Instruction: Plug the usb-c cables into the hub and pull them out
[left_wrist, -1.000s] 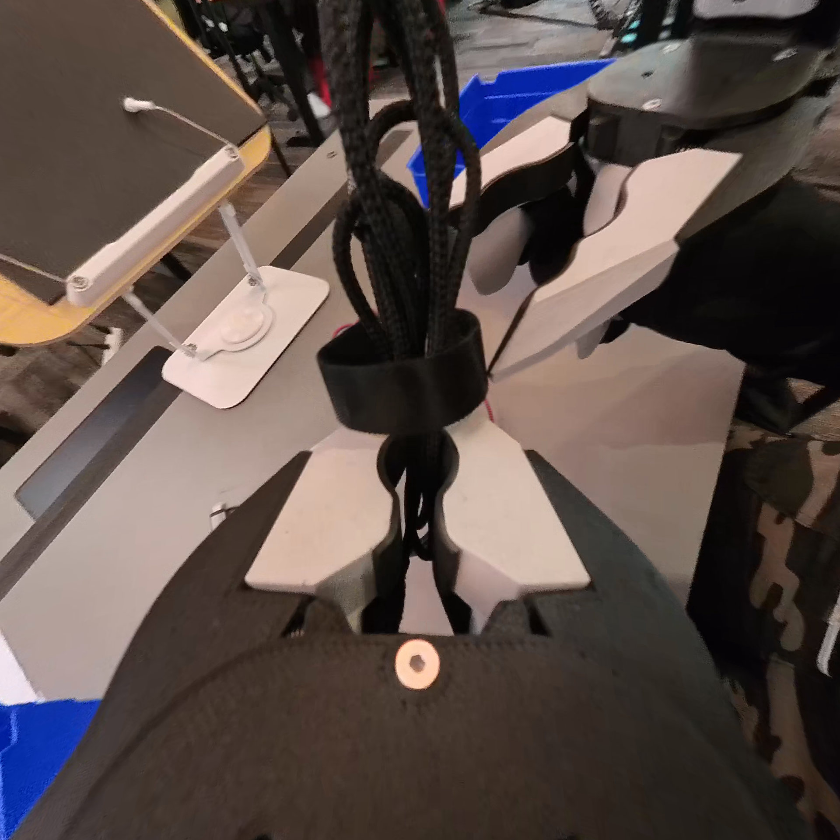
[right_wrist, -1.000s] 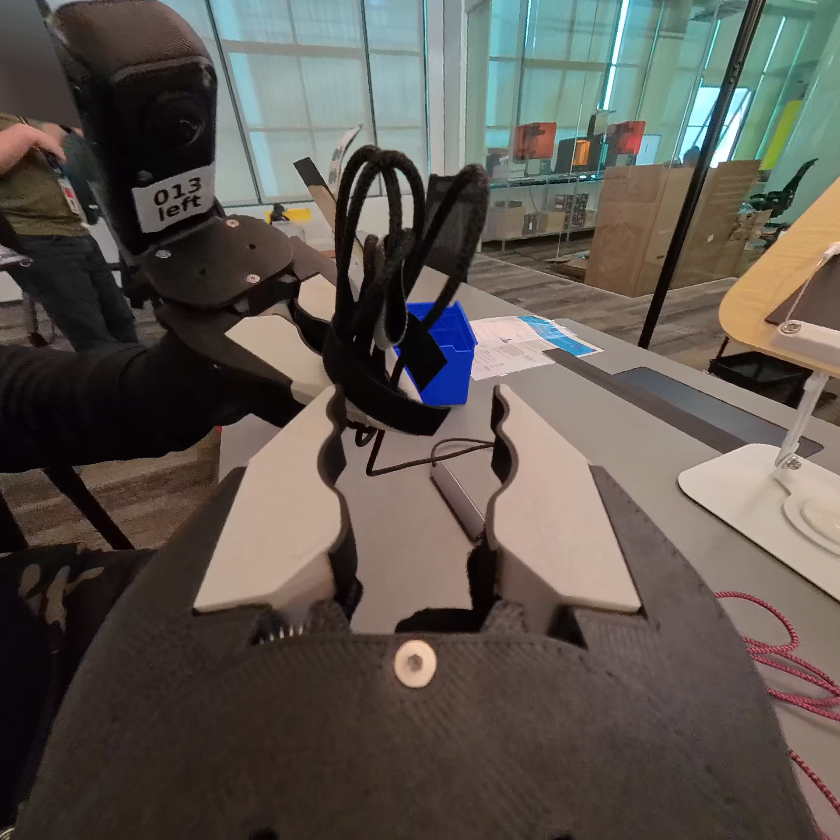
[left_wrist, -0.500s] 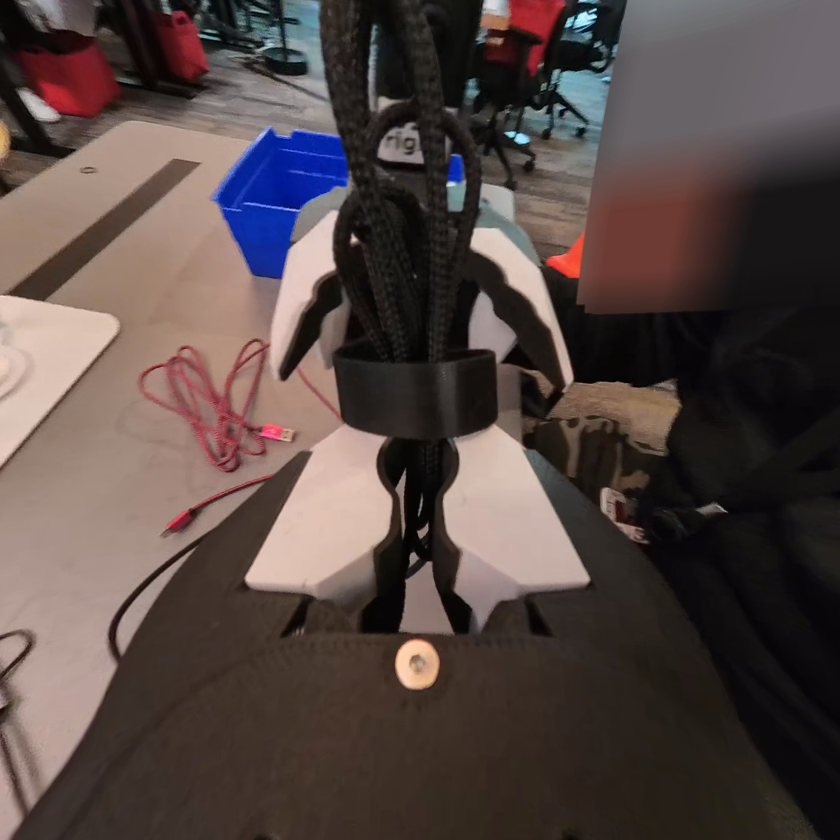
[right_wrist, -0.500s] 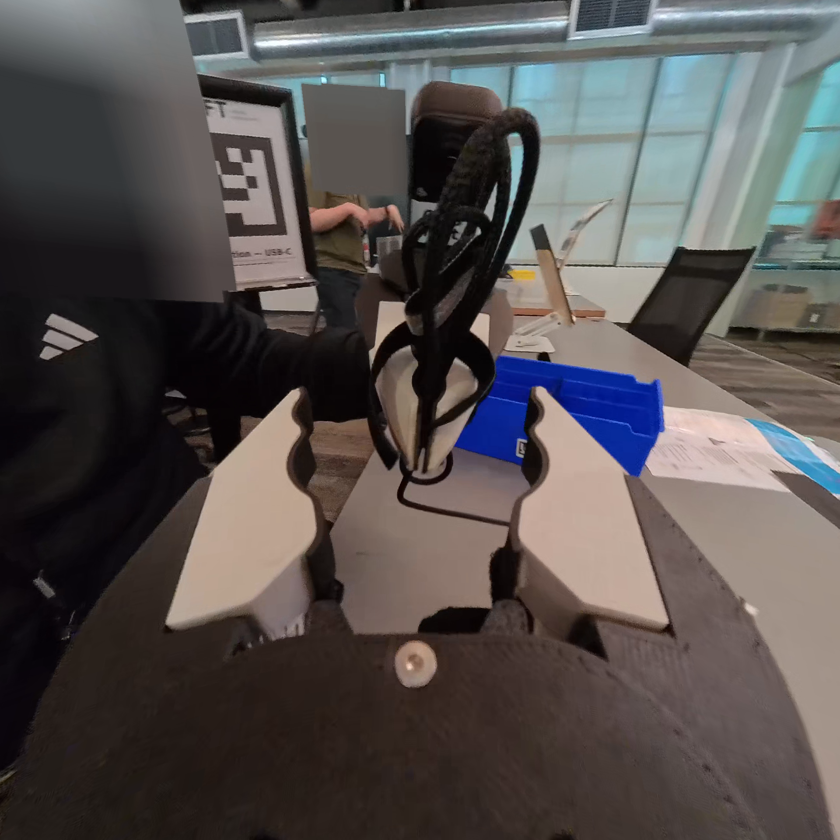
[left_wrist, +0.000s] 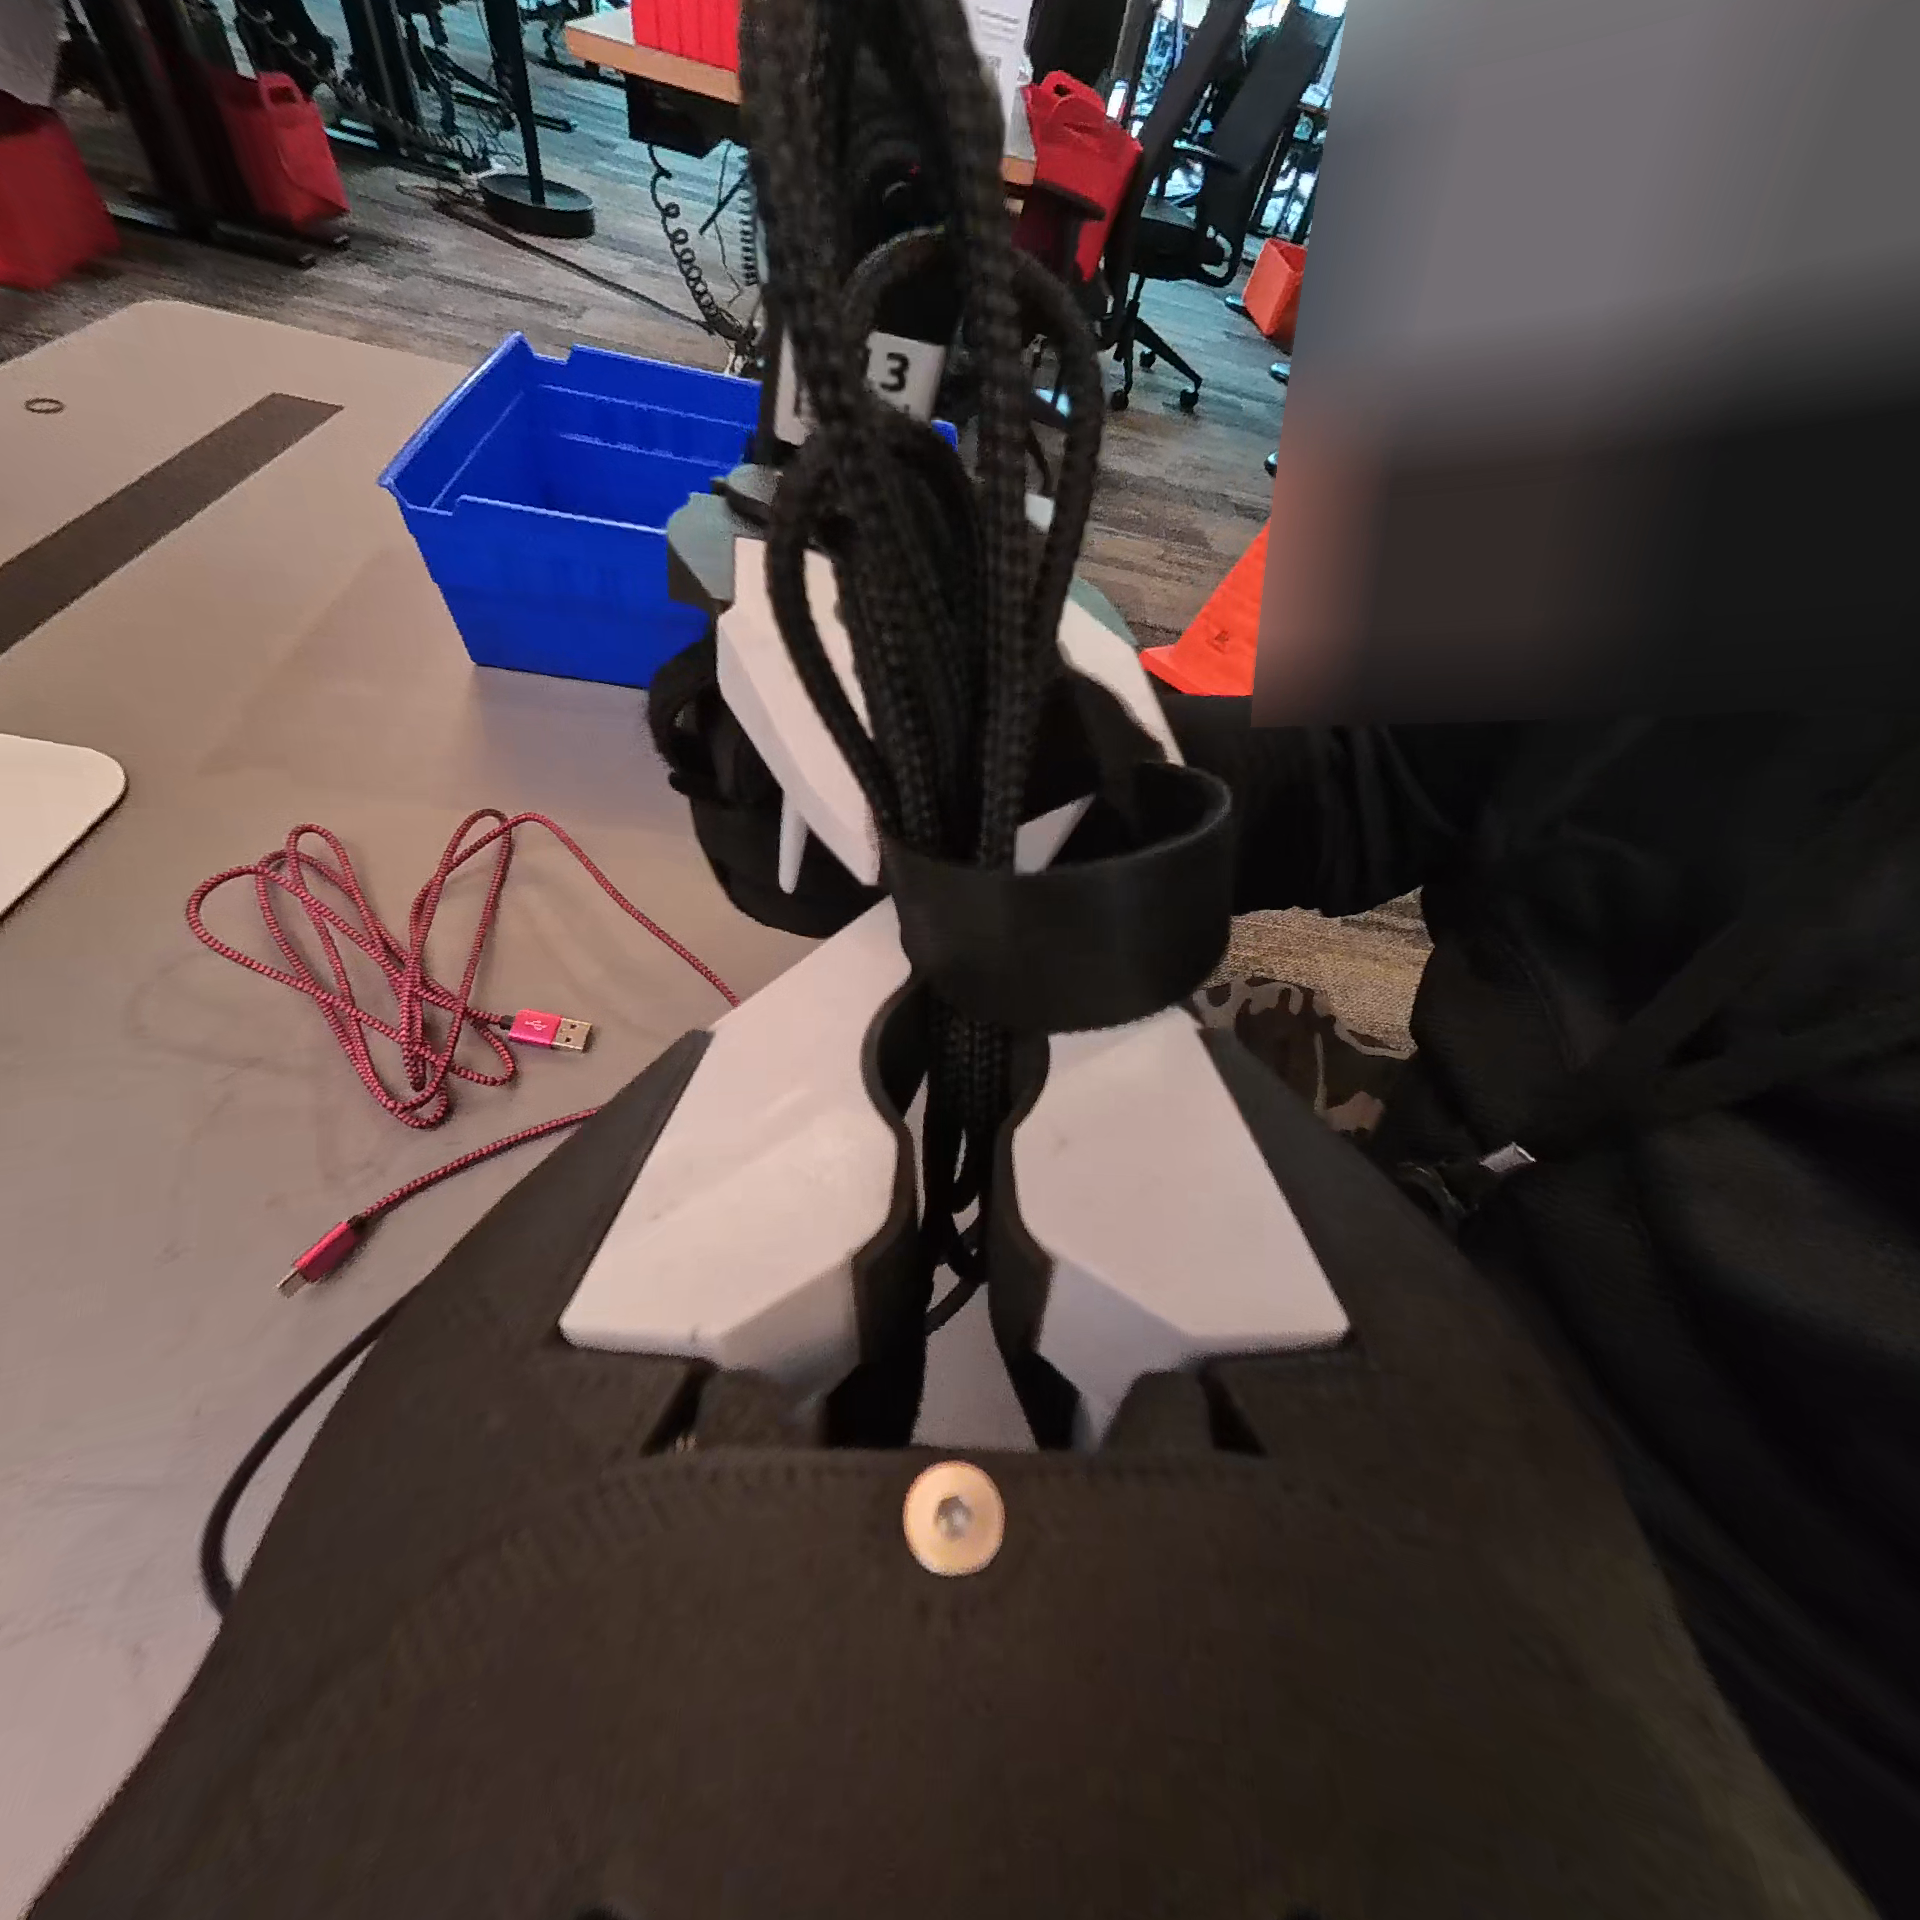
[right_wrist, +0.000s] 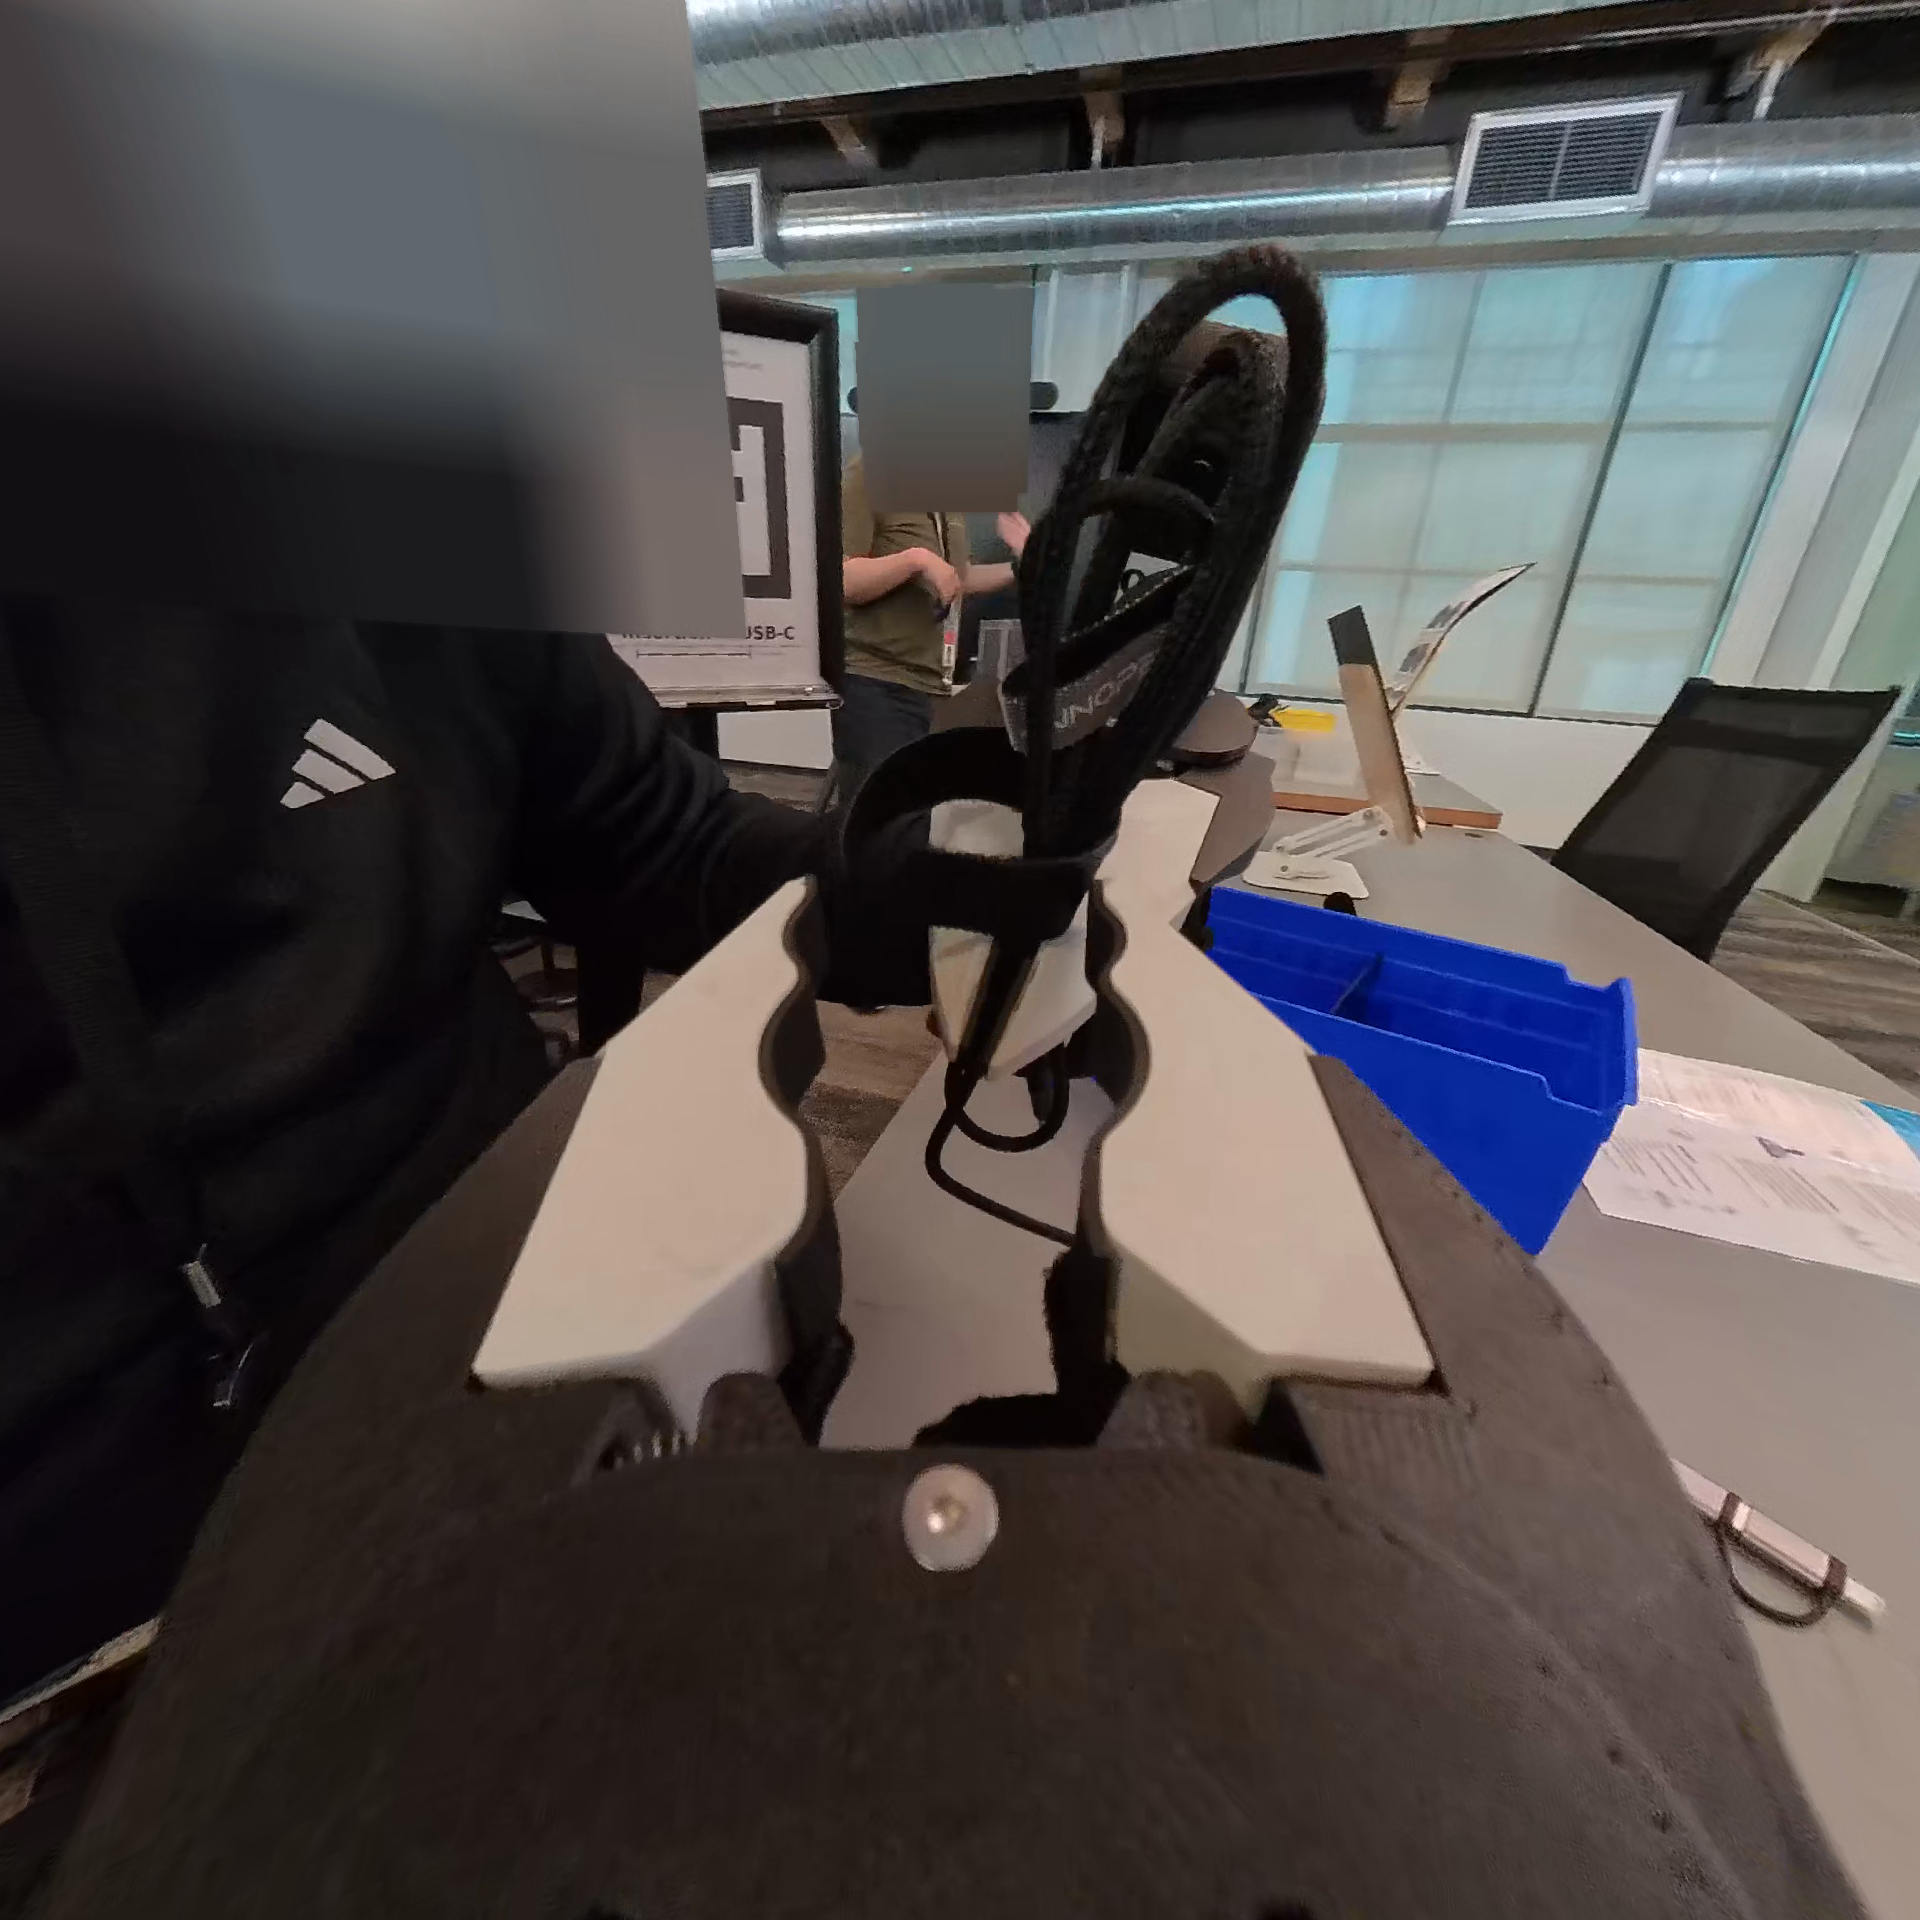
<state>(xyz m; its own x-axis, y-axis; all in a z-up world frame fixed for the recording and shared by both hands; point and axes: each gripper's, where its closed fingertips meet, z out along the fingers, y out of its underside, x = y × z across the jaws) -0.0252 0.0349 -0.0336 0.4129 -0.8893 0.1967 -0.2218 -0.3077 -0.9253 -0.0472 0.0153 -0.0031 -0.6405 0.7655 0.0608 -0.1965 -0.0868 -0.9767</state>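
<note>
Holding a bundled black cable (left_wrist: 935, 644) upright off the surface (left_wrist: 156, 1195), the left hand-held gripper (left_wrist: 956, 1081) is clamped on the coils just below the black strap (left_wrist: 1049, 935) that binds them. Opposite, the right hand-held gripper (right_wrist: 951, 997) has its jaws apart, its tips flanking the strap and the left one's tips; whether they touch the strap cannot be told. A thin tail of the cable hangs to the surface below. A red cable (left_wrist: 384, 987) lies loose near the surface's middle, its plugs free, with a blue bin (left_wrist: 561, 540) at the far edge. A slim silver bar with a cord loop, possibly the hub (right_wrist: 1787, 1558), rests at the near right in the right wrist view.

The braided cable looks light and floppy, likely to sag or spring apart once the strap comes off. The strap appears soft and loosened. For plugging, the rigid plug housing seems the best place to grip, not the limp cord.
</note>
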